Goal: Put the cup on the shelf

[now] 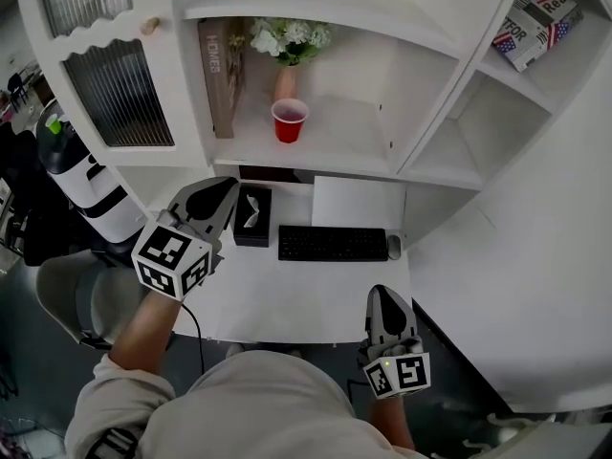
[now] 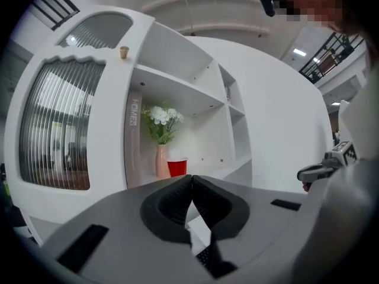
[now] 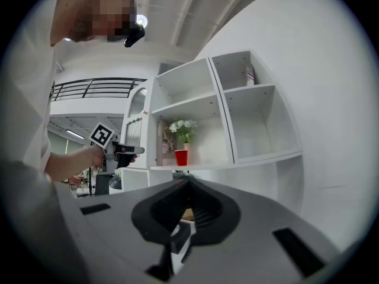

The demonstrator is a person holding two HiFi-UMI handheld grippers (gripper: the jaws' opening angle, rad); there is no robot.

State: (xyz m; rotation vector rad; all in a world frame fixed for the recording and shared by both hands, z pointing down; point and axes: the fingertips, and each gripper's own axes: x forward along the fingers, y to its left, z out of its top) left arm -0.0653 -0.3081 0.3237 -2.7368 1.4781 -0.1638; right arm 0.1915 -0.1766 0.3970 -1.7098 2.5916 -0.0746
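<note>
Cup (image 1: 289,120): red, upright, on the shelf (image 1: 335,142) in the far wide compartment, left of centre. It stands just in front of a pink vase (image 1: 285,82) of white flowers (image 1: 290,38). A tall book (image 1: 220,75) stands upright to its left, against the compartment's side wall. Nothing touches the cup.

Your left gripper (image 1: 225,187): jaws clenched tip to tip, nothing between them. You hold it over the near left part of the desk (image 1: 306,299), below the shelf and well apart from the cup.

Your right gripper (image 1: 384,299): jaws pressed together, holding nothing. You hold it at the near right edge of the desk.

Desk items: black keyboard (image 1: 333,244) at centre; mouse (image 1: 394,247) just right of it; black box (image 1: 253,214) to the left of the keyboard; white sheet (image 1: 359,202) beyond the keyboard.

Other: ribbed-glass cabinet door (image 1: 115,89) left of the shelf; flag-printed package (image 1: 535,22) in the far right upper compartment.
</note>
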